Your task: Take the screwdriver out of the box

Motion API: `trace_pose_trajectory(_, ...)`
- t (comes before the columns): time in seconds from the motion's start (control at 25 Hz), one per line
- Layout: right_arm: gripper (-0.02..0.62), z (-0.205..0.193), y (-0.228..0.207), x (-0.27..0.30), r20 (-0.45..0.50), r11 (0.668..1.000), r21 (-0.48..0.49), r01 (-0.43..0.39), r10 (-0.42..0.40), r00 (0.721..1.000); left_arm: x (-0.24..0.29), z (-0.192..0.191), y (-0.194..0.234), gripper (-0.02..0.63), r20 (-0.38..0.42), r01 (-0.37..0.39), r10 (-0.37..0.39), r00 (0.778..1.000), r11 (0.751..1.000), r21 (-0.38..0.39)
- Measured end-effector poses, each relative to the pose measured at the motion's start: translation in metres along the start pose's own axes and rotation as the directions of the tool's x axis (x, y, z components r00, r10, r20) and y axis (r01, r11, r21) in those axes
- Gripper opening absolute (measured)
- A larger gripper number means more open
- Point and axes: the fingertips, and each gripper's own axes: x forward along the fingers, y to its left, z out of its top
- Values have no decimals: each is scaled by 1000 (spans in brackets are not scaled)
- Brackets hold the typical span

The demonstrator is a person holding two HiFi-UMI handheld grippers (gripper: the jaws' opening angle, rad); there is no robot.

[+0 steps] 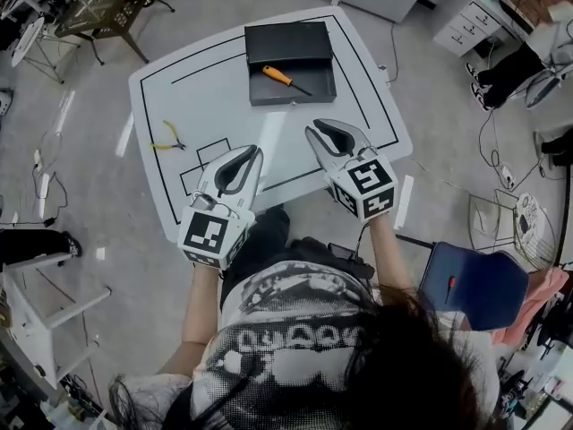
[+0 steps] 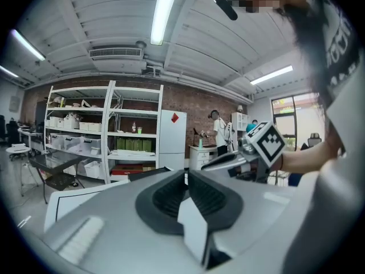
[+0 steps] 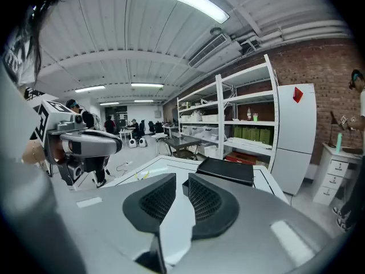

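Observation:
A black box (image 1: 309, 90) stands open at the far middle of the white table (image 1: 358, 106), its lid laid back. In it lies the screwdriver (image 1: 278, 76), with an orange handle and a dark shaft. Both grippers hover over the table's near edge, well short of the box. My left gripper (image 1: 257, 152) has its jaws closed together on nothing (image 2: 186, 173). My right gripper (image 1: 312, 129) holds its jaws a narrow gap apart, with nothing between them (image 3: 182, 180). The right gripper view shows the box (image 3: 225, 170) ahead; the screwdriver is hidden there.
Yellow-handled pliers (image 1: 167, 137) lie on the table's left part. A blue chair (image 1: 474, 285) stands at the right, beside the person. White drawers (image 1: 466, 21) stand at the far right, and a dark trolley (image 1: 98, 12) at the far left. Cables trail on the floor.

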Motion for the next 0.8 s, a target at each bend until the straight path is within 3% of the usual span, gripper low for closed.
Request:
trace_pose_trajectory(0.44, 107, -6, -52, 121, -151, 996, -75, -51, 39, 988, 27, -8, 68, 0, -37, -24, 23, 999, 999, -23)
trace_pose_trajectory(0.8, 138, -50, -85, 221, -345, 993, -40, -111, 91, 934, 27, -25, 109, 0, -65, -52, 48, 997, 997, -55)
